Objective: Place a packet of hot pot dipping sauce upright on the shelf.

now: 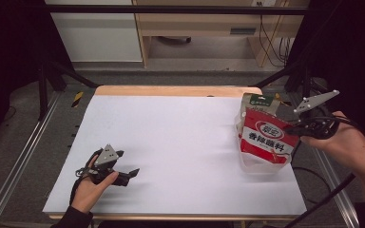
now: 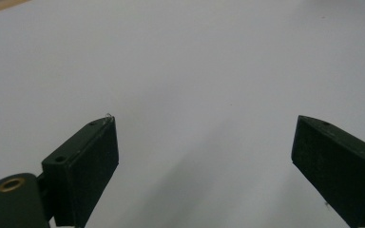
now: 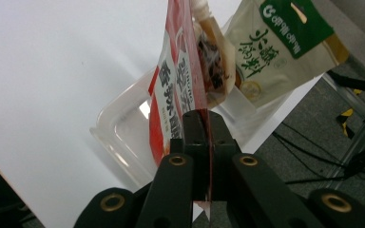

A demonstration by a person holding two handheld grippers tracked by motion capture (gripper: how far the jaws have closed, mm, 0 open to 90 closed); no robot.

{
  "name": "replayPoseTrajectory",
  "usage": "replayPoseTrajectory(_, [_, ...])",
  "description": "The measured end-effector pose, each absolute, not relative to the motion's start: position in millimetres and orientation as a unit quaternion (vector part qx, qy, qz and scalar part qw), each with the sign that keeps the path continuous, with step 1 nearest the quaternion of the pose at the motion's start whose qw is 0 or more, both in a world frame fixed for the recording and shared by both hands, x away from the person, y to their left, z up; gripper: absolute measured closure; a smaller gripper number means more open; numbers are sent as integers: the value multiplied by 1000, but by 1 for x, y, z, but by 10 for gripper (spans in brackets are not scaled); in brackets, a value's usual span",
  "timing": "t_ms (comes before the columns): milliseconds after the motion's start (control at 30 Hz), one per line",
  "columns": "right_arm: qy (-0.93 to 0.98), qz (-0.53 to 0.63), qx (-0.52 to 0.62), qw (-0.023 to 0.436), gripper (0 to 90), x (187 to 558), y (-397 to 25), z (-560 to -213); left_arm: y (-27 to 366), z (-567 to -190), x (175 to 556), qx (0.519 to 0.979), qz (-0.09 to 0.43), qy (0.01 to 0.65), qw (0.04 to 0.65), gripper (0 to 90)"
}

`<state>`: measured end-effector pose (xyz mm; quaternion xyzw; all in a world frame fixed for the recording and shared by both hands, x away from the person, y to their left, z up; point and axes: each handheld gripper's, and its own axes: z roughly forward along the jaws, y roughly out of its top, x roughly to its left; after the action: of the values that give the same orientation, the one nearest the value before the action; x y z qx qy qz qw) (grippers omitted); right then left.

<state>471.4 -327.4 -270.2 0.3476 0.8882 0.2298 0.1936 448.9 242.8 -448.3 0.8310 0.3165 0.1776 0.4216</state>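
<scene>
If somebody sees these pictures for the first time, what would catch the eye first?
Most striking is the red and white pouch at the table's right edge, pinched by the right gripper and standing in a clear plastic container. Behind it stands a cream pouch with a green label. The left gripper rests open at the near left on the bare white table.

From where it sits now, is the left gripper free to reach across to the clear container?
Probably yes. The left gripper rests open near the front left, and only bare white table lies between it and the clear container. The right gripper already pinches the red pouch there, so the space is crowded.
</scene>
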Motion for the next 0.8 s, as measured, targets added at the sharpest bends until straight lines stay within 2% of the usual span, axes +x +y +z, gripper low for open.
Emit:
replayPoseTrajectory(633, [884,224,373,173,859,468,-358,-295,242,-450,449,832,176,318,418,83])
replayPoseTrajectory(700, [883,224,375,171,829,468,-359,-295,241,-450,449,833,177,318,417,84])
replayPoseTrajectory(800, [883,231,367,182,723,468,-357,-293,241,-450,449,834,176,317,417,83])
